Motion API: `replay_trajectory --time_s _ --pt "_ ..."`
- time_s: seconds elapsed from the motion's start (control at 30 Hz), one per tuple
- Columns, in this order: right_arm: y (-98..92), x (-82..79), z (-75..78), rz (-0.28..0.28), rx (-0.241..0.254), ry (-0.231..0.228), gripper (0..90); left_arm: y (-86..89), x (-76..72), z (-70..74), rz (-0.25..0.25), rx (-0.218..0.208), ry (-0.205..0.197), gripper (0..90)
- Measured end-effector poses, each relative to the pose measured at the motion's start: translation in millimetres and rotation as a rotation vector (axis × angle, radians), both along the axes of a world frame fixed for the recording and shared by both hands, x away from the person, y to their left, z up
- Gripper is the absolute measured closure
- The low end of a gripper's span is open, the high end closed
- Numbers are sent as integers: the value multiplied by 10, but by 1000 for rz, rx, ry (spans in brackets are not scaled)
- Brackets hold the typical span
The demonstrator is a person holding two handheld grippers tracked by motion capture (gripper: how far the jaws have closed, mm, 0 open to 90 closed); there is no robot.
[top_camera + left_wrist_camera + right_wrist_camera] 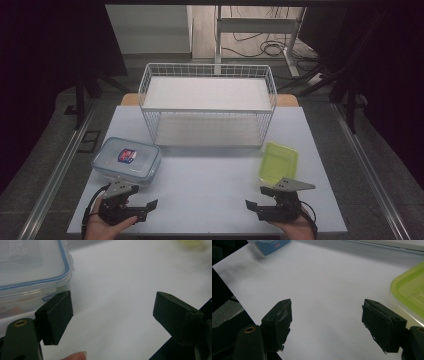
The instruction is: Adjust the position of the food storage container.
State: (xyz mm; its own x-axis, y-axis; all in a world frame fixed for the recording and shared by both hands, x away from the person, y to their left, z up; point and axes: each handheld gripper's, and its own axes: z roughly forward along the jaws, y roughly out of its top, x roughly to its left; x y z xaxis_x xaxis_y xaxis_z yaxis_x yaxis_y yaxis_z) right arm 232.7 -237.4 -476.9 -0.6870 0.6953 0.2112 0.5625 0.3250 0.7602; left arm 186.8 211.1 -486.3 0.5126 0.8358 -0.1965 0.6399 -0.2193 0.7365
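Observation:
A clear plastic box with a blue-rimmed lid [126,160] sits on the white table [210,190] at the left, just beyond my left gripper [142,200]. That gripper is open, and the box [30,272] stands close beside its left jaw. A lime-green lidded container [279,163] lies at the right, just beyond my right gripper [255,196]. The right gripper [327,322] is open over bare table, with the green container [409,292] beside its right jaw. Both grippers are held in hands near the front edge and point inward at each other.
A white wire basket [207,102] with a shelf stands at the back middle of the table. Beyond it are a desk frame and cables on the floor. Metal rails run along both sides of the table.

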Motion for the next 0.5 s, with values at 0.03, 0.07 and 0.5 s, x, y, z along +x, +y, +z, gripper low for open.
replay_trajectory --time_s 0.03,0.07,0.5 --pt "-2 -3 -1 -3 0 0 242 -5 5 1 -2 0 1 161" --pt "-2 -3 -1 -3 0 0 242 -5 5 1 -2 0 1 162" --pt "-13 15 -5 -24 -32 -2 241 75 40 54 -1 11 25 172"
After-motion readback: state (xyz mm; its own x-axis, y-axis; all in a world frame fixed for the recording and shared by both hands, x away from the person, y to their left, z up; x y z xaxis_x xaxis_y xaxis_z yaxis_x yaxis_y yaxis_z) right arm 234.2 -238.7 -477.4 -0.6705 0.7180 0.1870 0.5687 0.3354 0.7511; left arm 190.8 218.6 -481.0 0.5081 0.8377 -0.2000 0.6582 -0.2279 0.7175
